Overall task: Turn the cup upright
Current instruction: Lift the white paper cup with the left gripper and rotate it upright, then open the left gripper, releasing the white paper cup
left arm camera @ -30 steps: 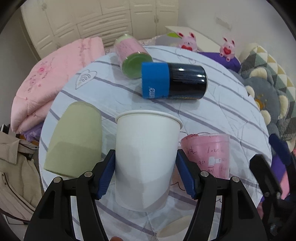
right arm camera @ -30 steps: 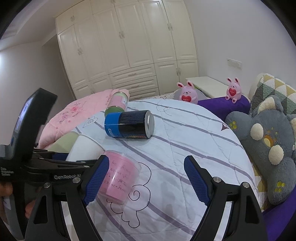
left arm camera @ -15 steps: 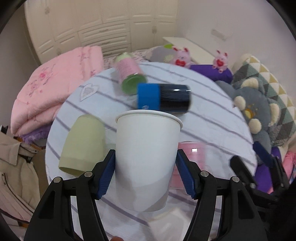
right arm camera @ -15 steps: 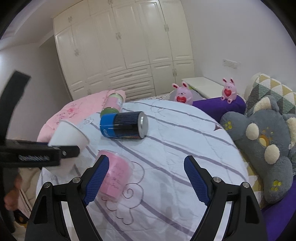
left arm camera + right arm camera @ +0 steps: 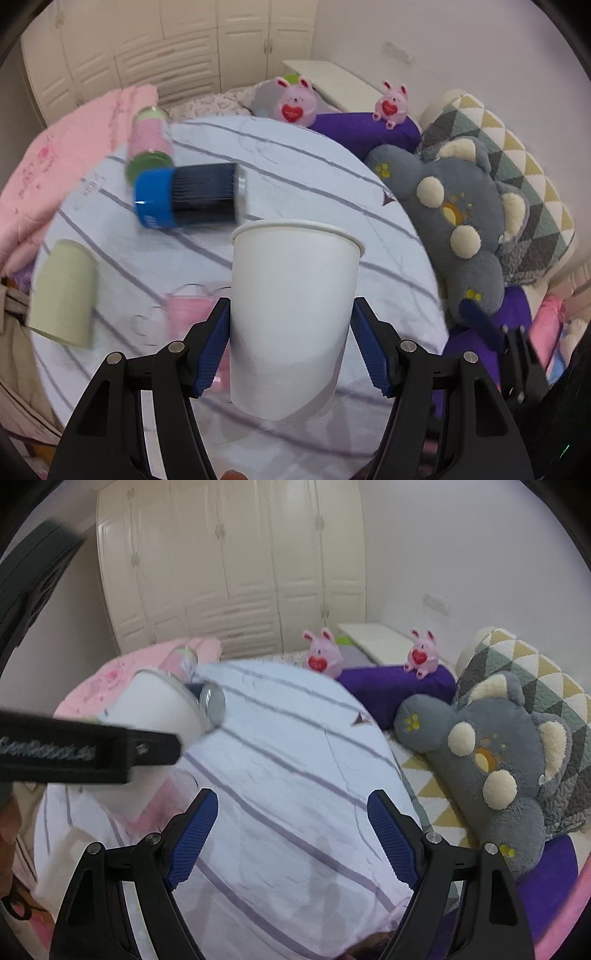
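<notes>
My left gripper (image 5: 290, 343) is shut on a white paper cup (image 5: 291, 314), held above the round table with its rim up and away from me. In the right wrist view the same cup (image 5: 155, 709) shows at the left, tilted, behind the black left gripper body (image 5: 74, 749). My right gripper (image 5: 291, 834) is open and empty over the table's near right part. A pink plastic cup (image 5: 188, 310) stands on the table, partly hidden behind the white cup.
On the striped tablecloth (image 5: 295, 177) lie a blue-and-black can (image 5: 188, 194), a pink bottle with green cap (image 5: 147, 147) and a pale green cup (image 5: 64, 291). A grey plush cushion (image 5: 458, 221) lies to the right, a pink quilt (image 5: 55, 166) to the left.
My left gripper has lifted the white cup and swung right across the table. The right gripper has risen and turned slightly right; it stays open.
</notes>
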